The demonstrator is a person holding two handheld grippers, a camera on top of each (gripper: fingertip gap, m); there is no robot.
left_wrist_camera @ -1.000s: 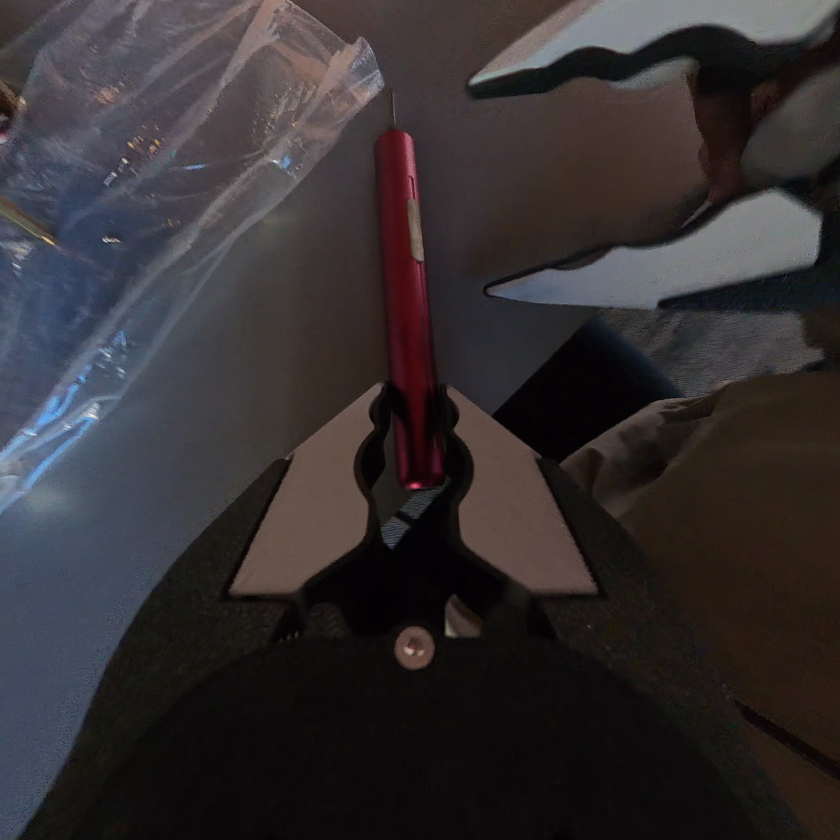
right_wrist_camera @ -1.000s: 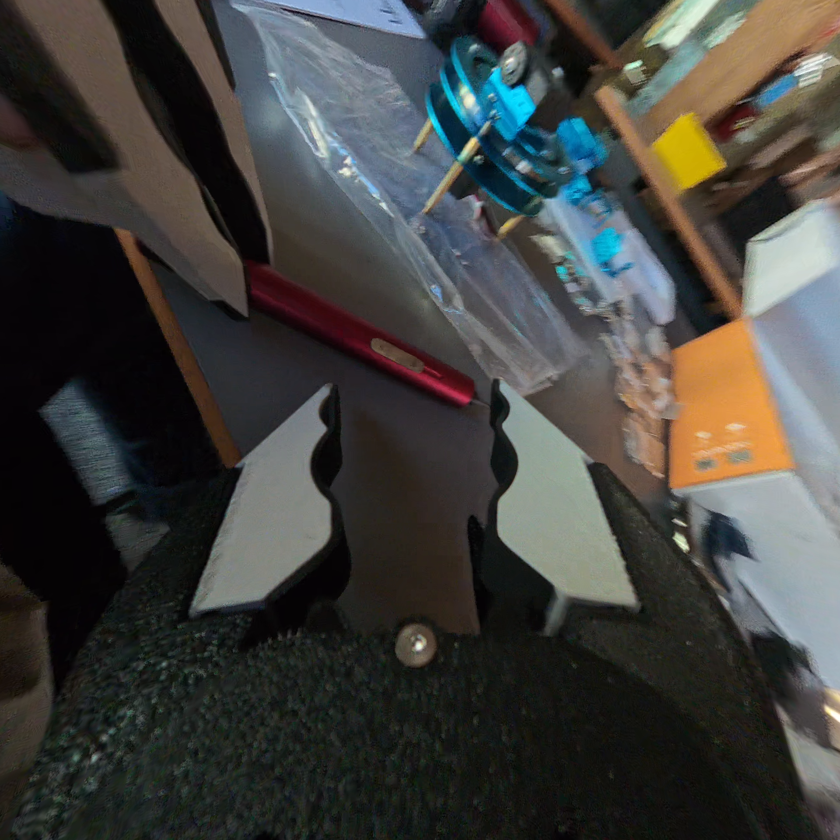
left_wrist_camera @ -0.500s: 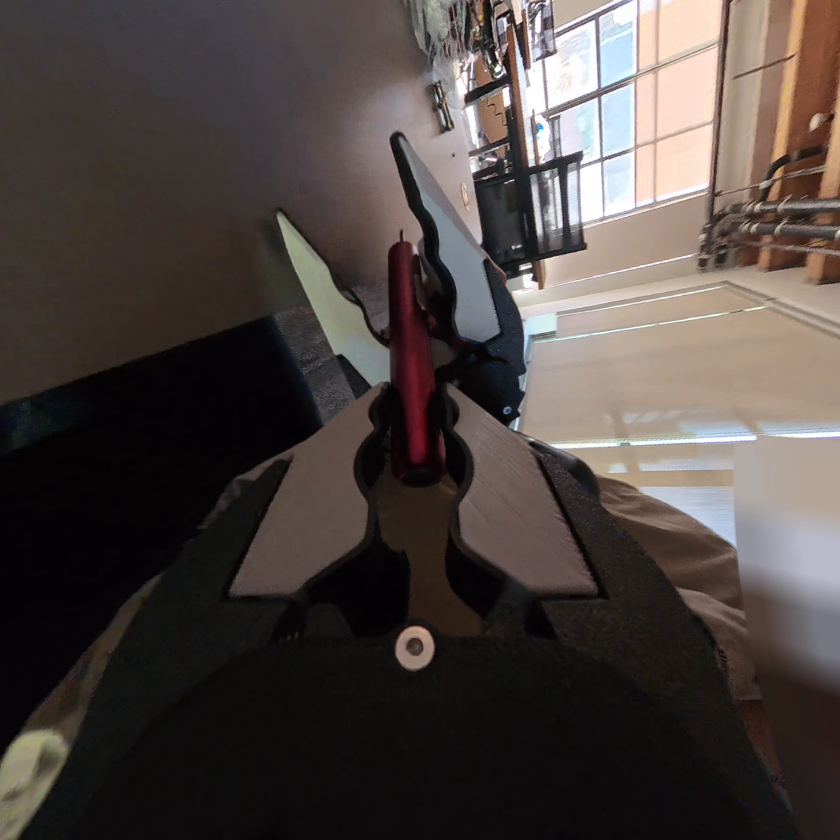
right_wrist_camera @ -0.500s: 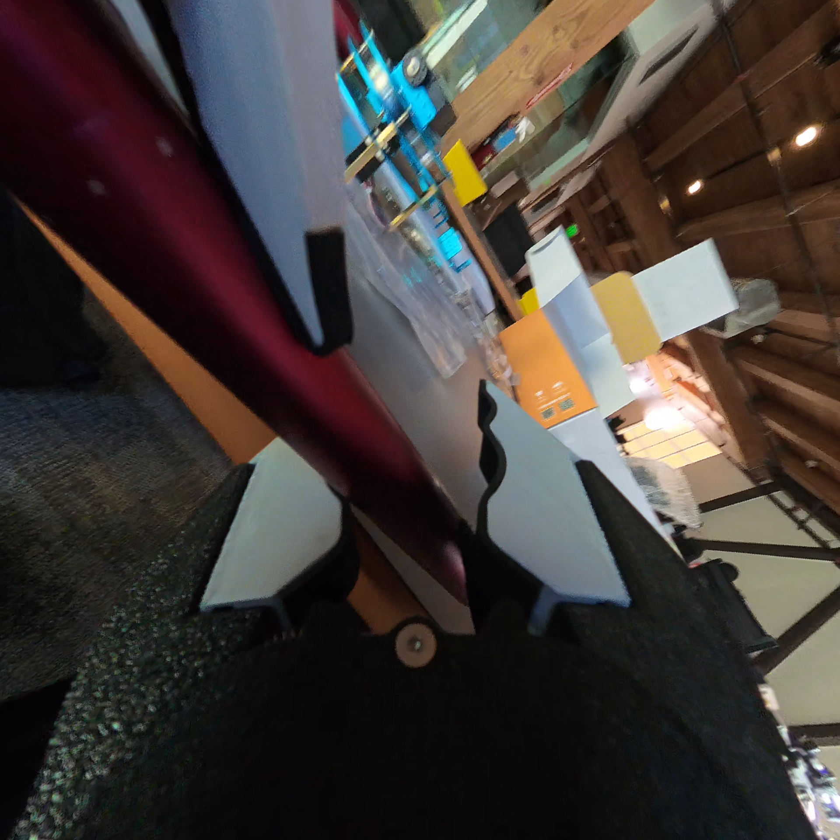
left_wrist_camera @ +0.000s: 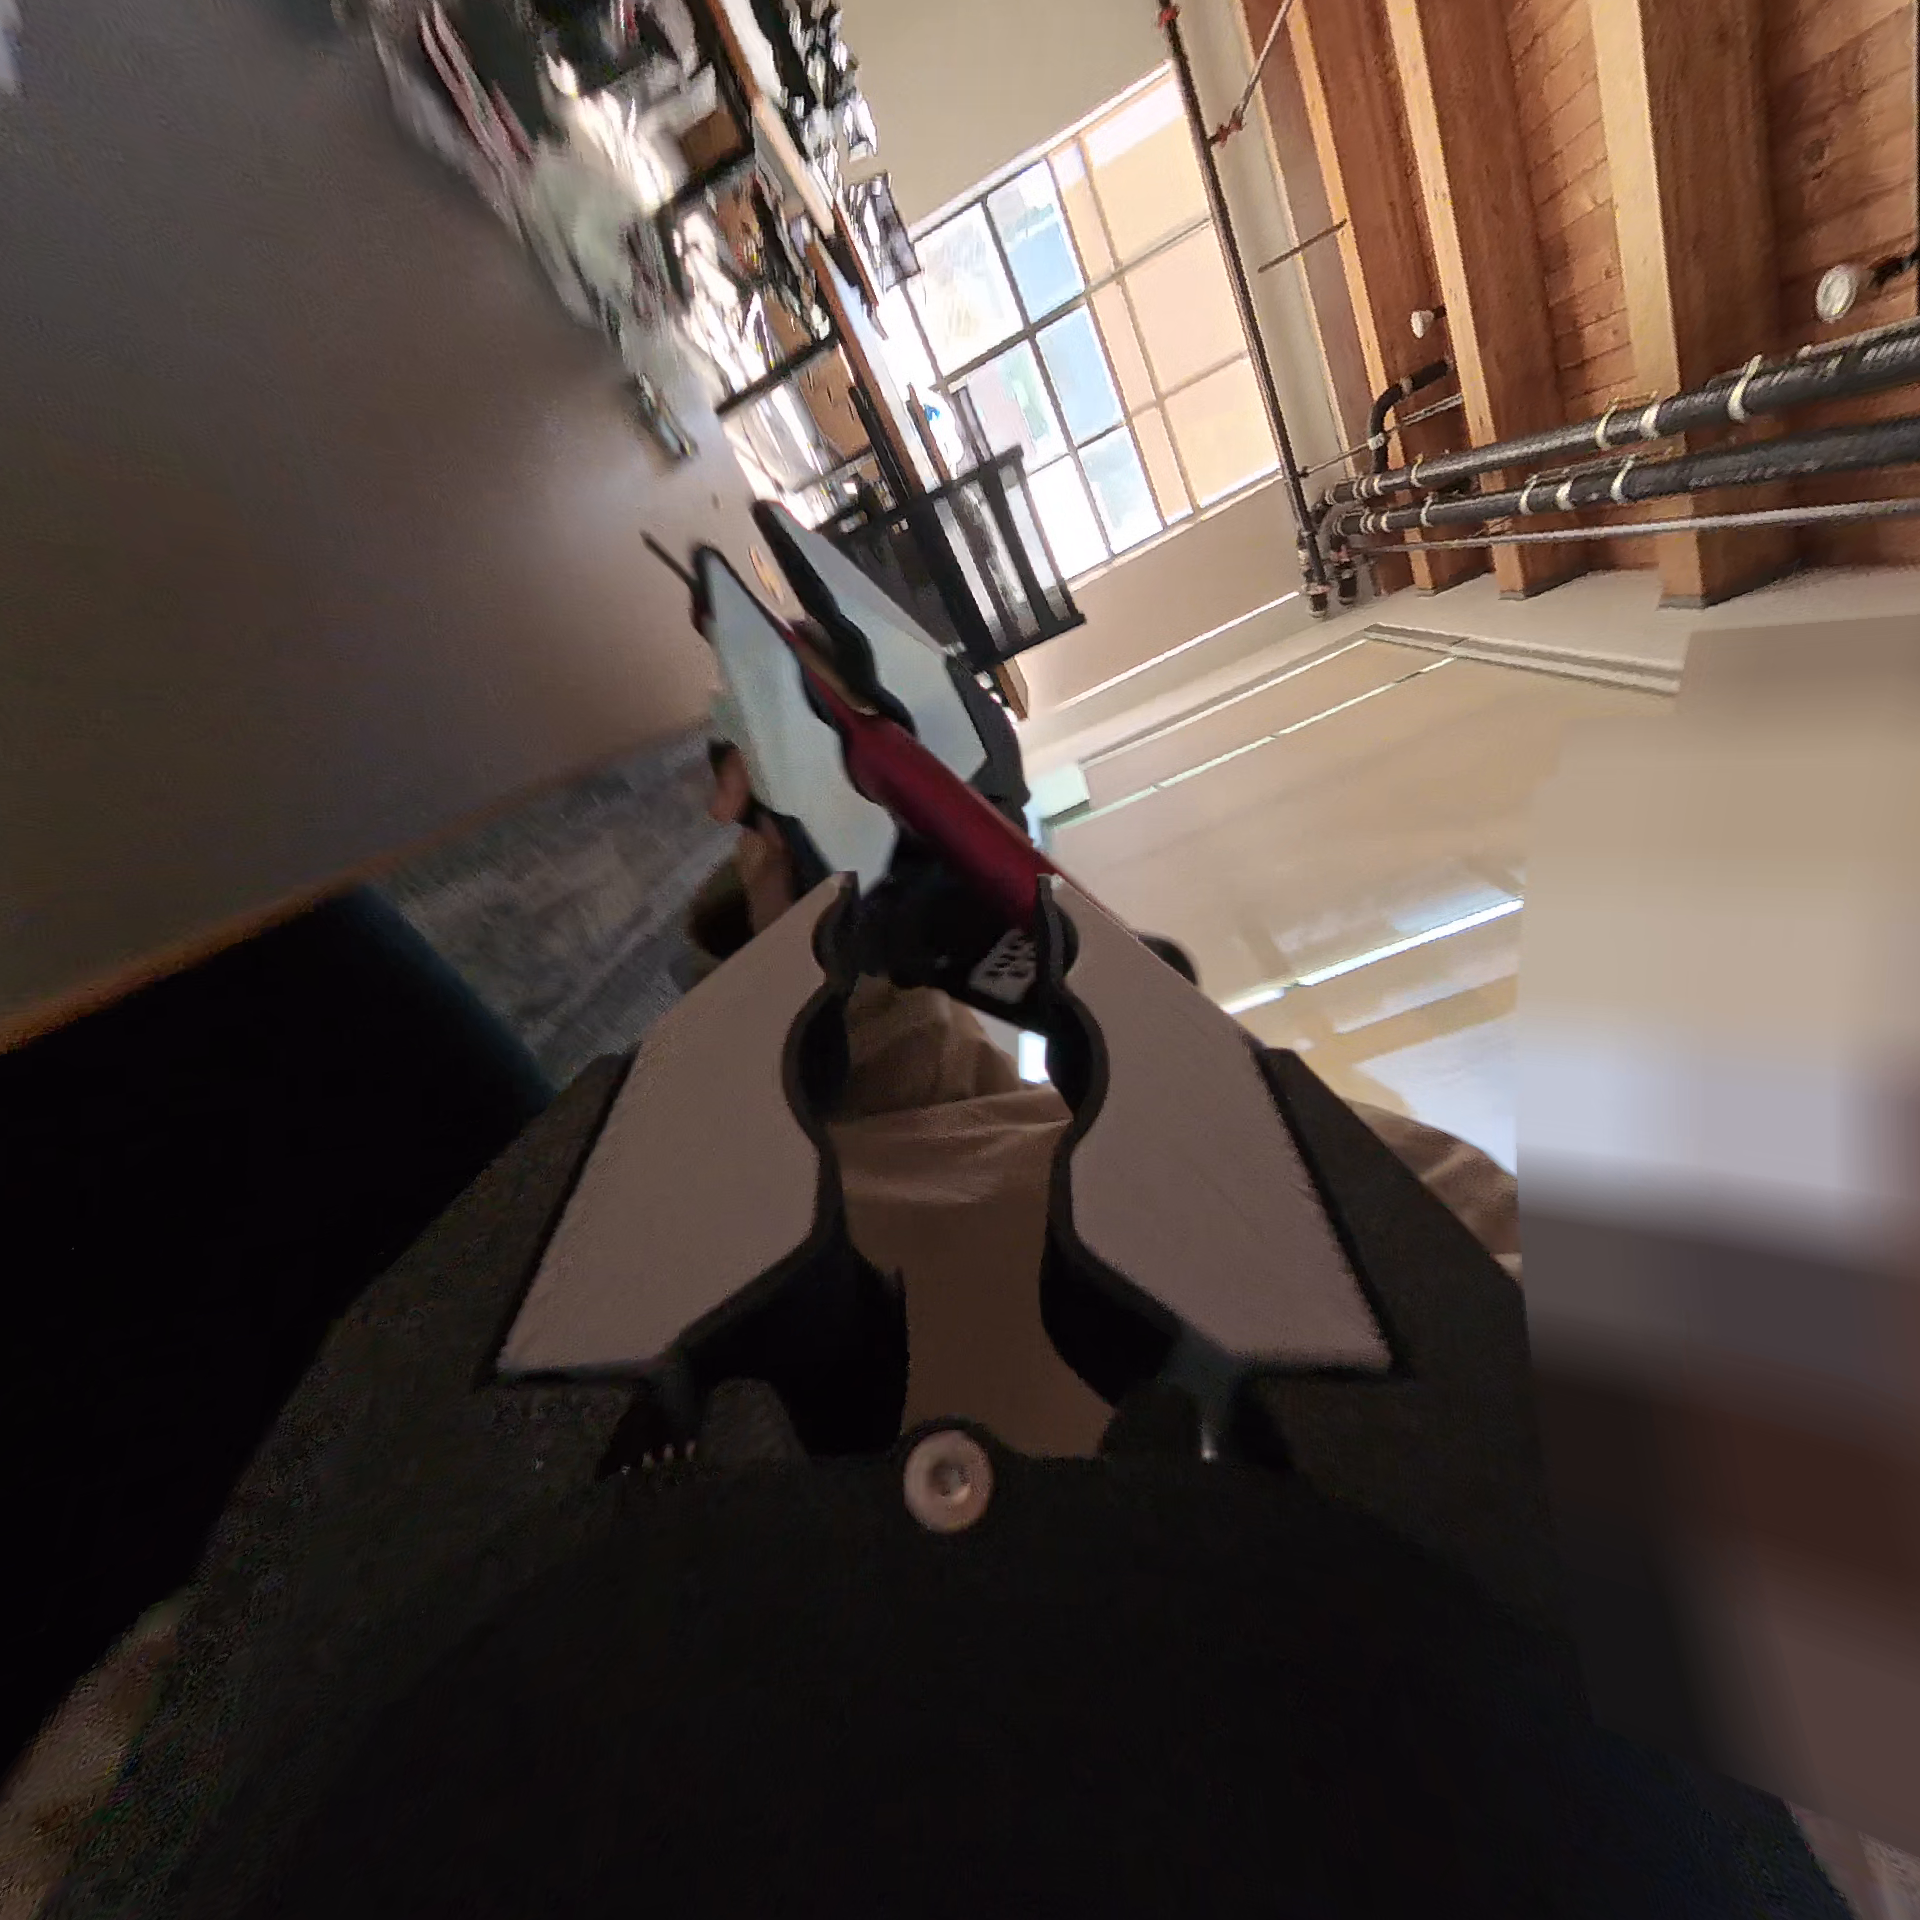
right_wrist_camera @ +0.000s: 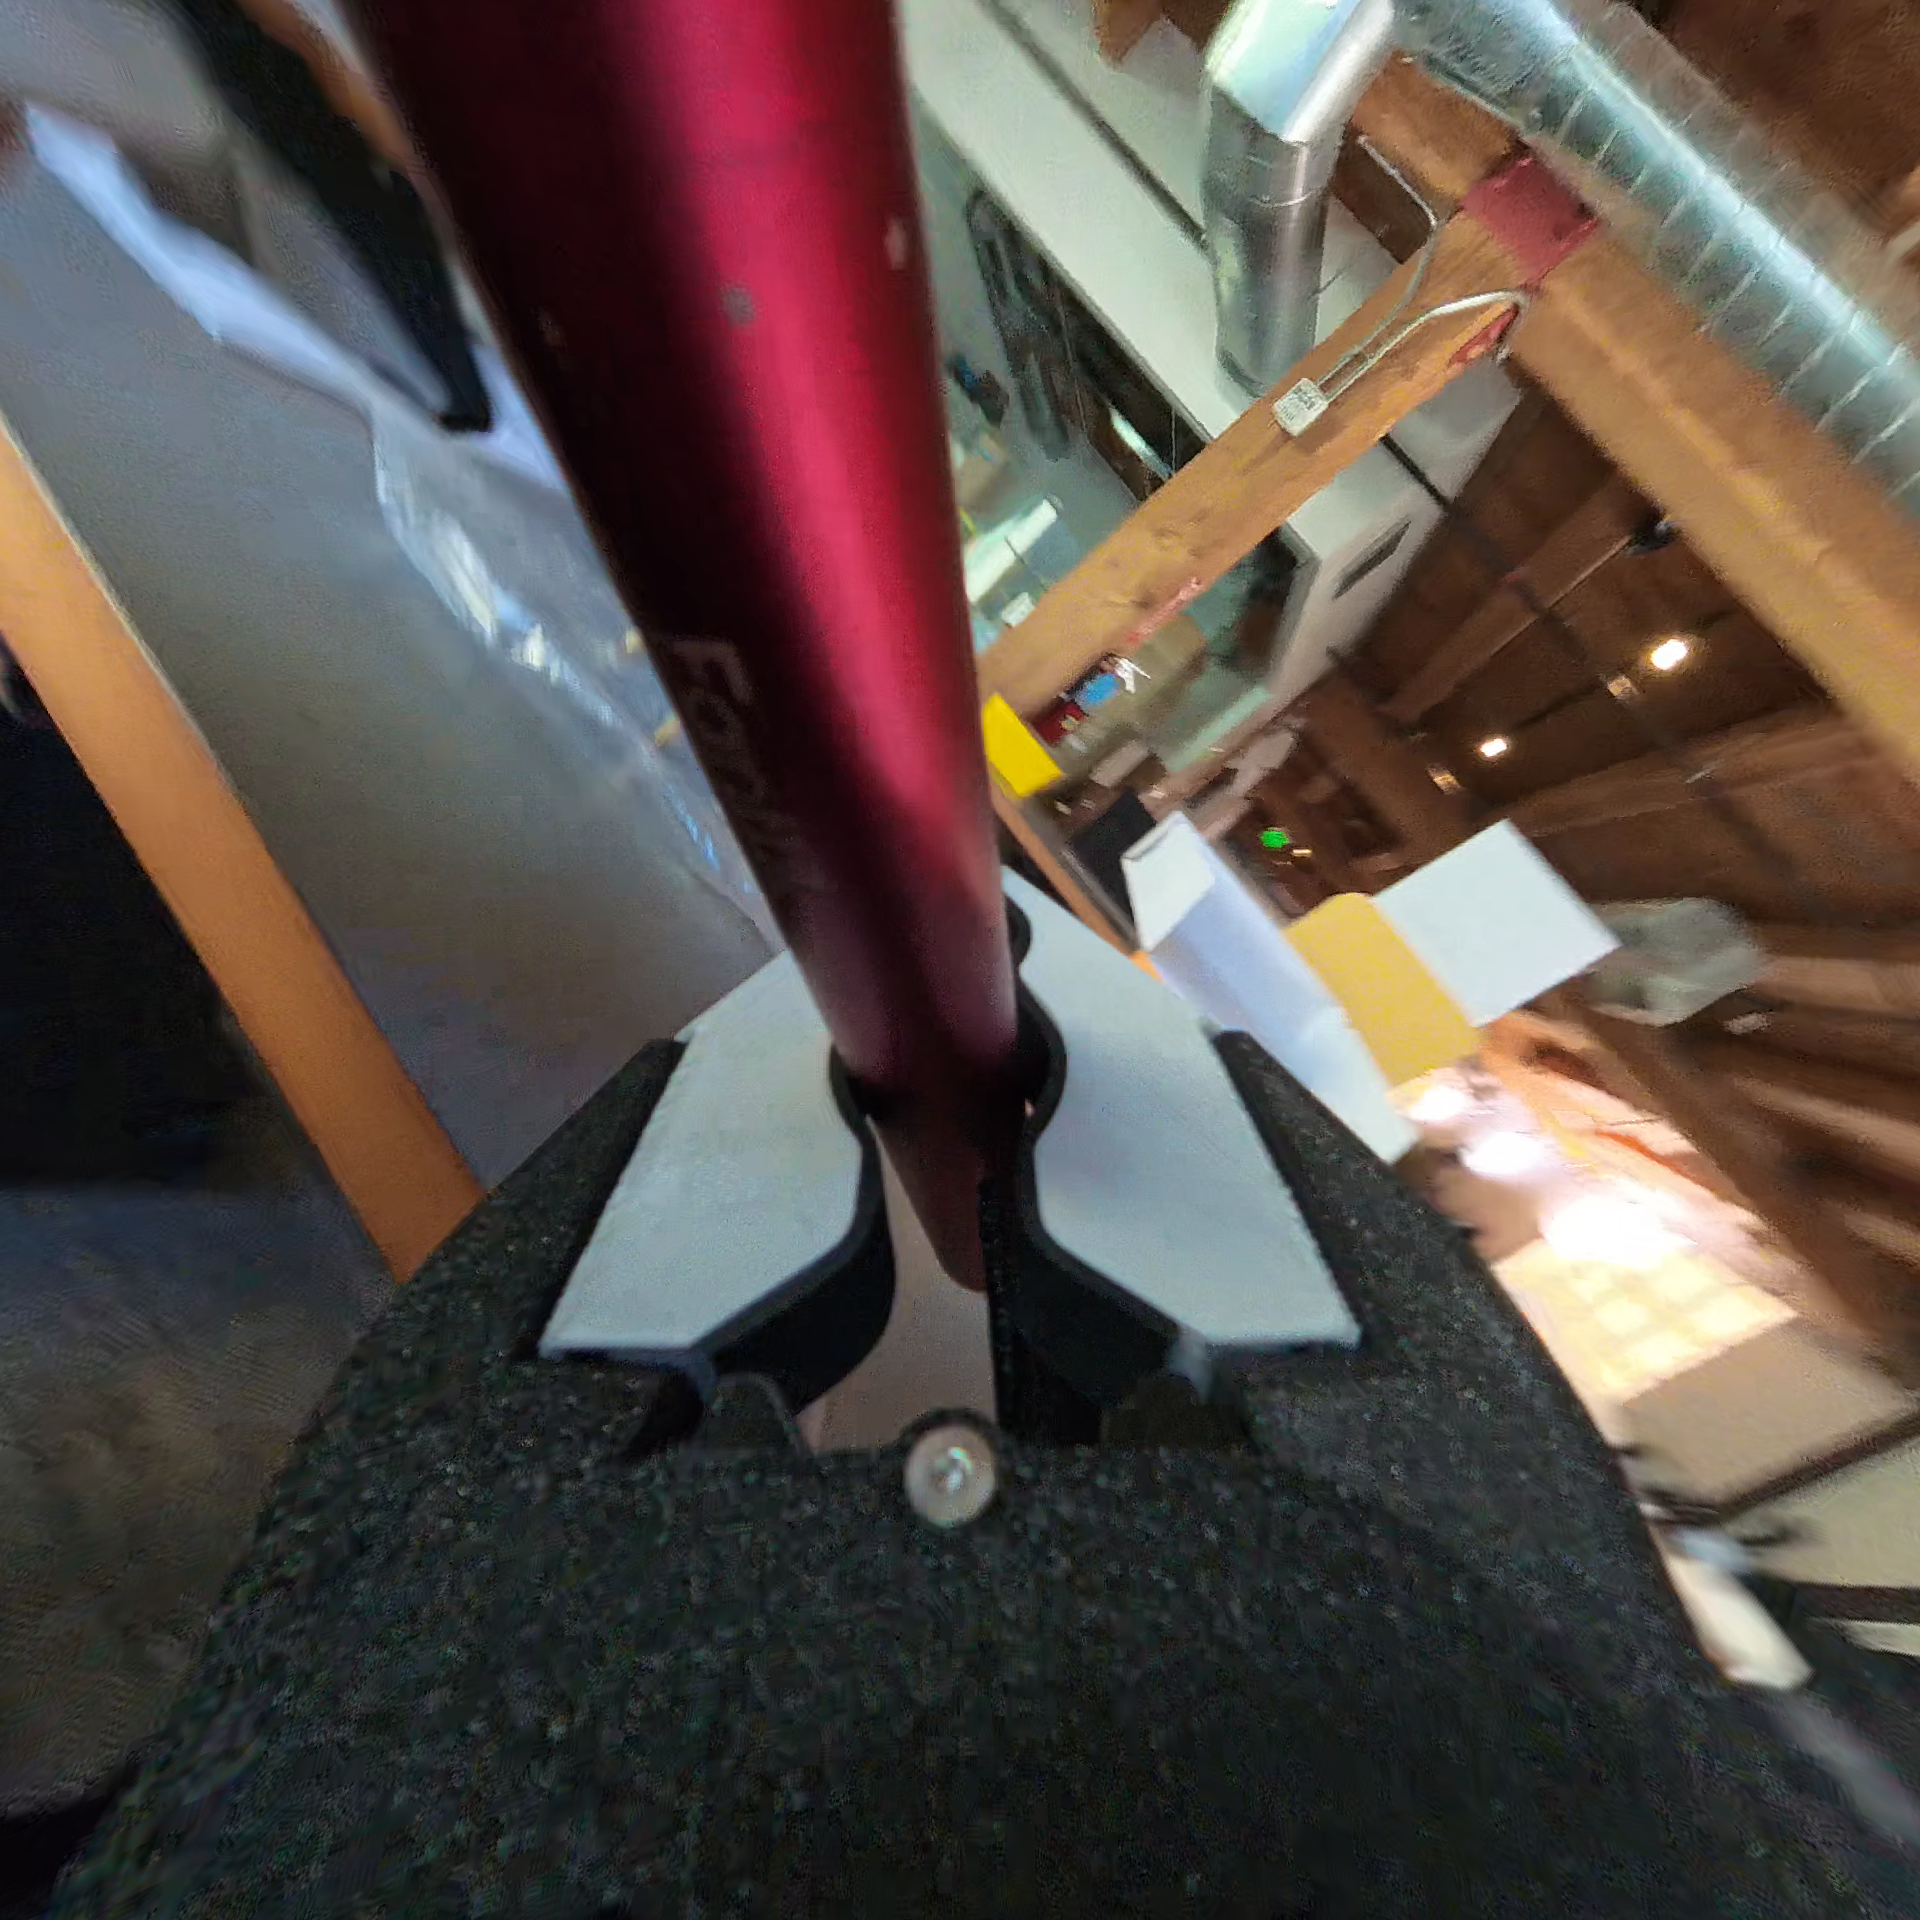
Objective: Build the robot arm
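A red pen-shaped screwdriver [right_wrist_camera: 727, 416] with a thin bit is clamped in my right gripper [right_wrist_camera: 914, 997], which is shut on its shaft near the bit end. In the left wrist view the right gripper [left_wrist_camera: 821, 665] holds the screwdriver [left_wrist_camera: 935, 790] in the air off the table edge. My left gripper [left_wrist_camera: 940, 914] is open and empty. The screwdriver's butt end lies right at the tip of its right finger [left_wrist_camera: 1143, 1091]. The jaws stand well apart. Both views are tilted and blurred.
A grey table [left_wrist_camera: 260, 468] with a wooden edge [right_wrist_camera: 208, 831] lies to the left. A clear plastic bag [right_wrist_camera: 488, 582] lies on it. White and yellow boxes [right_wrist_camera: 1351, 966] stand farther off. A person's beige trouser leg [left_wrist_camera: 935, 1174] is under the left gripper. My right fingertips sit around 10 cm from my left ones.
My left gripper has opened and let go of the screwdriver. My right gripper has shut on it near the bit end. Both grippers have swung up off the table edge.
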